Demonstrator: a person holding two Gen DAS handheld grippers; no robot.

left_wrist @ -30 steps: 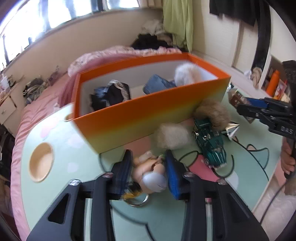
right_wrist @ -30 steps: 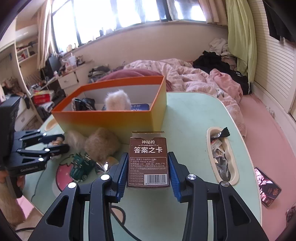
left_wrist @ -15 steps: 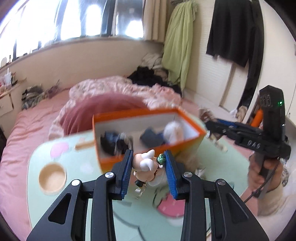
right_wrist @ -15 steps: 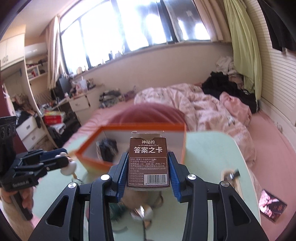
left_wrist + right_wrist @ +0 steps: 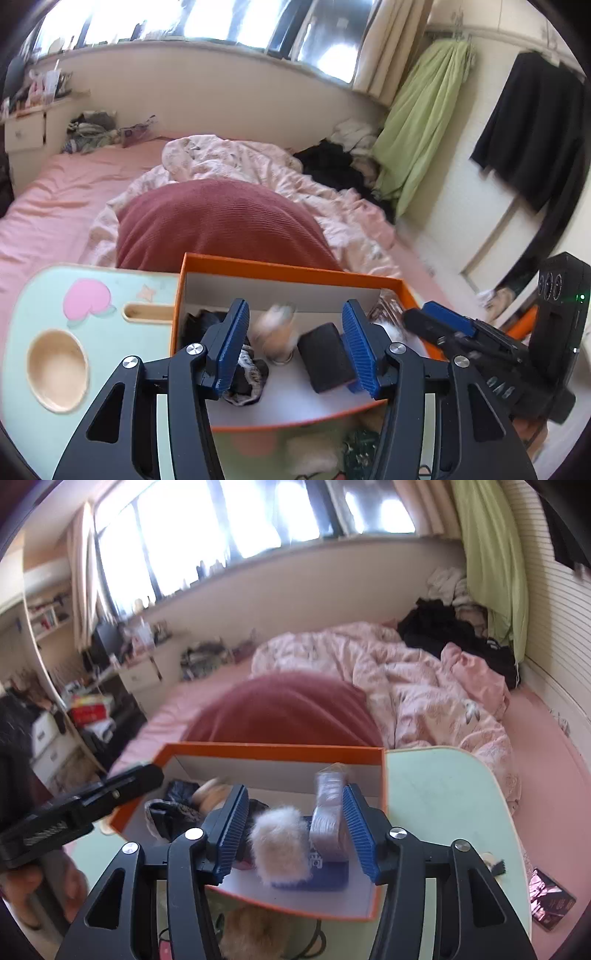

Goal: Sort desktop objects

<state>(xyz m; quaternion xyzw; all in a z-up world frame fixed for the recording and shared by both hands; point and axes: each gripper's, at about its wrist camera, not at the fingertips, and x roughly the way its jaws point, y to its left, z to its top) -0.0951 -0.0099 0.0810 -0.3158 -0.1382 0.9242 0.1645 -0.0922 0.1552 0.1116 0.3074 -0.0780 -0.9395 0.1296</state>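
We have both tools above the orange box point(image 5: 288, 269) on the tabletop point(image 5: 110, 295), the left tool point(image 5: 291, 343) and the right tool point(image 5: 291, 823) each spread wide and grasping nothing, with a blurred figurine point(image 5: 275, 328) and a blurred card pack point(image 5: 328, 805) between their blades, seemingly dropping in. The box already holds dark cloth point(image 5: 166, 812), a white pompom point(image 5: 280, 845) and a blue item point(image 5: 332, 878) — while a tan pompom point(image 5: 247, 934) and a green toy car point(image 5: 360, 450) wait outside its near wall, so we judge the sort well along but unfinished. The tools sit near each other within the box walls — lifting straight up looks the clearest way out.
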